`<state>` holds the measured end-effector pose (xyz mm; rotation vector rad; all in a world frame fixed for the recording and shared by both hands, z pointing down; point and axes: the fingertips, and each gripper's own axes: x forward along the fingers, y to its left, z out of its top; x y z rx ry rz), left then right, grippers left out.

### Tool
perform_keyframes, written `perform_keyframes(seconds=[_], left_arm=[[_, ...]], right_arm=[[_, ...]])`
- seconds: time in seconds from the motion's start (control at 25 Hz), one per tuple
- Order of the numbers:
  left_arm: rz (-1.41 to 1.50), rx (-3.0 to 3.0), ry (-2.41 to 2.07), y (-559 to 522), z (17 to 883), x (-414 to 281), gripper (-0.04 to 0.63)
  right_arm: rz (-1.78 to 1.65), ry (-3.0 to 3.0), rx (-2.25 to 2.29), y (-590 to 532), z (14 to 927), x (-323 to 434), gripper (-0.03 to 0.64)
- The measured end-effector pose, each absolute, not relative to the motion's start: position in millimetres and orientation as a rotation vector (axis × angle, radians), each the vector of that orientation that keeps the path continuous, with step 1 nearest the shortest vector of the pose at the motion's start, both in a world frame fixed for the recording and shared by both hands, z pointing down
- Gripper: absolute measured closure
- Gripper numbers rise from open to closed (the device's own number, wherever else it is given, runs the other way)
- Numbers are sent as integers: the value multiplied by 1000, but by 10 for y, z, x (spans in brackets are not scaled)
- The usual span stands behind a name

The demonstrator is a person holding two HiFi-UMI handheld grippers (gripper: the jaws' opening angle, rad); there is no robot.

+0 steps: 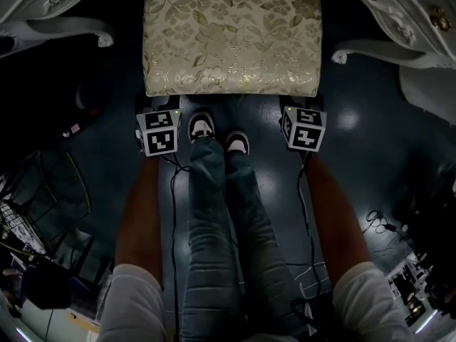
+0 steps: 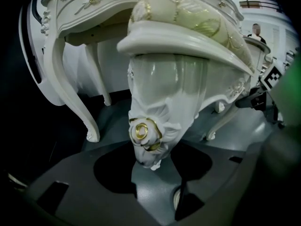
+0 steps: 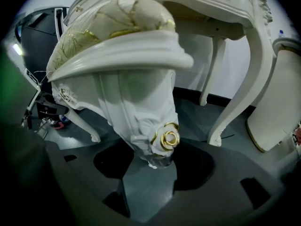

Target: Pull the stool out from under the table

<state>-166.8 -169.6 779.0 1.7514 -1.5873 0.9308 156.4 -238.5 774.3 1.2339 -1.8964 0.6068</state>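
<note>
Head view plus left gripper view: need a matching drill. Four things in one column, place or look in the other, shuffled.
Things:
1. stool cushion
2. left gripper
3. shoes
4. table leg

Place or look:
a. white, curved, scrolled foot on the floor
b. on the floor between the two marker cubes
c. pale fabric with a gold leaf pattern
d. at the stool's near left corner, stool leg between its jaws

Pairs: 1-c, 2-d, 3-b, 4-a
</note>
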Motion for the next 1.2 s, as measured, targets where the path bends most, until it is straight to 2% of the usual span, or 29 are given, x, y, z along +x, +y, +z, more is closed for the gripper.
perform_keyframes(seconds=[1.2], left_arm=[[925, 1737, -1524, -1652, 7803, -1629, 353]], right_arm=[[582, -1895, 1207, -2361, 7700, 1595, 373]])
